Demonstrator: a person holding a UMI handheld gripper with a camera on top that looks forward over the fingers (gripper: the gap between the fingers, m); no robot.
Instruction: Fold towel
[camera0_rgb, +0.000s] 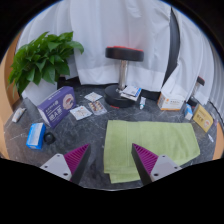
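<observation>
A light green towel (150, 143) lies flat on the dark speckled table (88, 132), just ahead of the fingers and reaching off to the right. It looks folded, with a second layer showing at its near left corner. My gripper (112, 160) is open, its magenta pads (76, 157) wide apart. The near left part of the towel lies between the fingers, and the right finger is over the towel. Nothing is held.
Beyond the towel stand a purple box (56, 103), a blue item (36, 136), small packets (94, 103), a stool with a black seat (124, 53), a potted green plant (45, 58) and small boxes (170, 102) at the right. White curtains hang behind.
</observation>
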